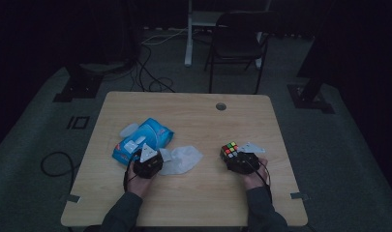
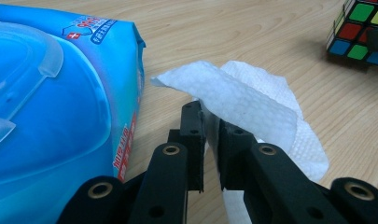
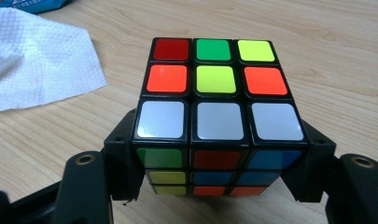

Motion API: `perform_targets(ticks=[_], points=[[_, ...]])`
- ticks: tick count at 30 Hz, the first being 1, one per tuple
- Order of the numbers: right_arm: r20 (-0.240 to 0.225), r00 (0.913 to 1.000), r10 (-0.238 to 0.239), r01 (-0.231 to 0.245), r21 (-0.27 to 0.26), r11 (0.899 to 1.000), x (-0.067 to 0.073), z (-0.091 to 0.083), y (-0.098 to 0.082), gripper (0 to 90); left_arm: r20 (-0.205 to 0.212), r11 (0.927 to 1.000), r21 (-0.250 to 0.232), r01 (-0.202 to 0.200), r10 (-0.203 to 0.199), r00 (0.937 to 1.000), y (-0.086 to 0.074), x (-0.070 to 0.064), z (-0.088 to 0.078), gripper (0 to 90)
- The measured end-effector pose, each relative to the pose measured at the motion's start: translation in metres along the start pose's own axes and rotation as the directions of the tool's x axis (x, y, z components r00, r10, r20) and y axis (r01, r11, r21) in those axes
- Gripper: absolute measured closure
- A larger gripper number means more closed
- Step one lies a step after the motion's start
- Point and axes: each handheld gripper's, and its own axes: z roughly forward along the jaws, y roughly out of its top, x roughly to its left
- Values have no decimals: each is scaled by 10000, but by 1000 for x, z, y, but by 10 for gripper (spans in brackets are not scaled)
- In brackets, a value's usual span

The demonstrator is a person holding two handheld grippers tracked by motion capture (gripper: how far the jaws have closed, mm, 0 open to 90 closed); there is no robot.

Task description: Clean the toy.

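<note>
- Our left claw (image 2: 211,140) is almost fully closed. Its two black jaws pinch a thin white wipe (image 2: 252,107), which folds up and over the jaw tips in the left gripper view.
- In the high view the left claw (image 1: 146,163) sits at the lower left of the table (image 1: 193,203). The wipe (image 1: 184,159) spreads out on the wood just to its right.
- We think the wipe is held by one edge so the rest hangs free, ready to rub something.
- Our right claw (image 3: 217,154) is closed on a color cube (image 3: 214,116). One jaw presses each side, low on the cube, so the top squares stay bare.
- In the high view the right claw (image 1: 239,159) sits at the lower right of the table, with the cube (image 1: 229,150) at its front.
- We think the cube is held by its sides so the wipe can reach the top. It looks like cleaning the cube is the job.
- A blue pack of wipes (image 1: 143,140) lies just beside the left claw, up and to the left of it. Its clear lid (image 2: 18,79) shows in the upper left of the left gripper view.
- The wipe and the cube lie apart, with bare wood between them. Nothing stands in the way there.
- A small round hole (image 1: 221,106) is near the top edge of the table. A dark chair (image 1: 239,38) stands past the table, at the top of the picture.
- The pack sits close to the left claw, so a wide swing could bump it.
</note>
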Motion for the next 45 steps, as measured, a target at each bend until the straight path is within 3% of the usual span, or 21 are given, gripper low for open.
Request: perform_targets(ticks=[16, 37, 40, 45], points=[[266, 9996, -128, 129, -42, 9999, -1, 5, -7, 343, -55, 10000, 58, 17, -17, 10000, -3, 1, 1, 826], [199, 9998, -48, 48, -7, 10000, -4, 8, -13, 337, -86, 9999, 145, 17, -16, 10000, -6, 0, 1, 797], [-157, 9997, 196, -193, 189, 9996, -6, 10, -13, 267, -78, 9999, 159, 8, -7, 10000, -6, 0, 1, 775], [-114, 9998, 131, -127, 331, 9994, -5, 11, -13, 149, 47, 9999, 130, 66, -67, 10000, -6, 0, 0, 707]])
